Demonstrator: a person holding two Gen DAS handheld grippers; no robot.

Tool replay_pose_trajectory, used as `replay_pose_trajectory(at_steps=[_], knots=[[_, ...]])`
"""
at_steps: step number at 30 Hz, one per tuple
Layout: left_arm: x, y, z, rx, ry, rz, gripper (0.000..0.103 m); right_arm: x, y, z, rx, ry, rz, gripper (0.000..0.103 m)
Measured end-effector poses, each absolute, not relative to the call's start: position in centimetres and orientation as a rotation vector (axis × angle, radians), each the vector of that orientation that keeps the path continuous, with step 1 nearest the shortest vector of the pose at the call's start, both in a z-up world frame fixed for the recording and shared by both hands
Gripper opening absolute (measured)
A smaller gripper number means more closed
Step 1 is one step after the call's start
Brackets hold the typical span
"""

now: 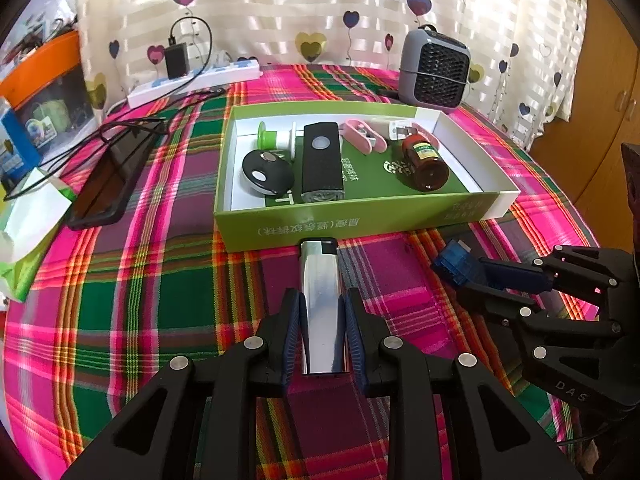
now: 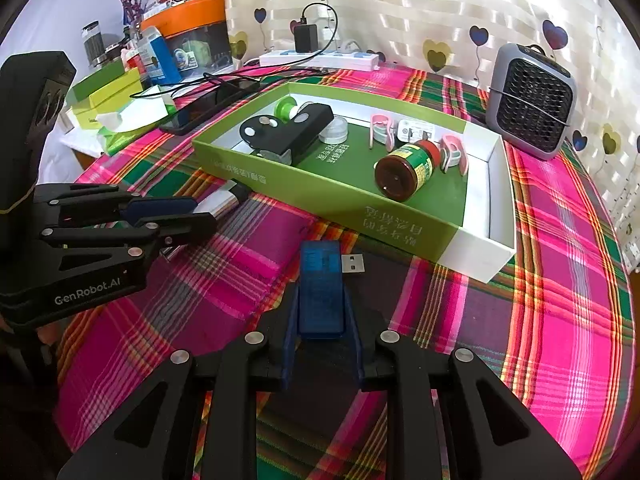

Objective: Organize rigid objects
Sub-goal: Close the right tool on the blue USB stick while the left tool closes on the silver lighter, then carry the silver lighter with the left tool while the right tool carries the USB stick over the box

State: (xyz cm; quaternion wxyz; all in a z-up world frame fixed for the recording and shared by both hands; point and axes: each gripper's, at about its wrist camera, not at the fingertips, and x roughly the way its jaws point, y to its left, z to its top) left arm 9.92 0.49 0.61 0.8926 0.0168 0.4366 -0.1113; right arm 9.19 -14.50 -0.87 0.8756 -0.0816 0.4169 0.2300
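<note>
My left gripper [image 1: 322, 300] is shut on a silver lighter [image 1: 321, 300] with a black cap, held just in front of the green box [image 1: 320, 220]. My right gripper [image 2: 322, 304] is shut on a blue USB stick [image 2: 320, 292], its metal plug pointing toward the box [image 2: 400, 224]. The right gripper also shows in the left wrist view [image 1: 476, 276], and the left gripper in the right wrist view [image 2: 188, 212]. In the box lie a black bike light [image 1: 322, 164], a black key fob [image 1: 267, 176], a brown bottle [image 1: 426, 164], pink clips [image 1: 364, 138] and a green spool [image 1: 272, 138].
A plaid cloth covers the table [image 1: 160, 300]. A grey fan heater [image 1: 434, 70] stands behind the box. A power strip with charger [image 1: 192, 76], a black phone [image 1: 108, 180] with cables and tissue packs [image 1: 28, 224] lie at the left. A wooden cabinet [image 1: 600, 120] is at the right.
</note>
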Motion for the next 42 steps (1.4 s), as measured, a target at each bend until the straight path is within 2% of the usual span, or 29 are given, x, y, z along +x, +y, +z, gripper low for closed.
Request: replay_pose_trajectory(at_steps=[42], knots=[[9.1,0.4,4.6,0.019,0.811,-0.249,0.022,8.6,-15.5,3.9,-0.101,0.75,0.422,0.023]])
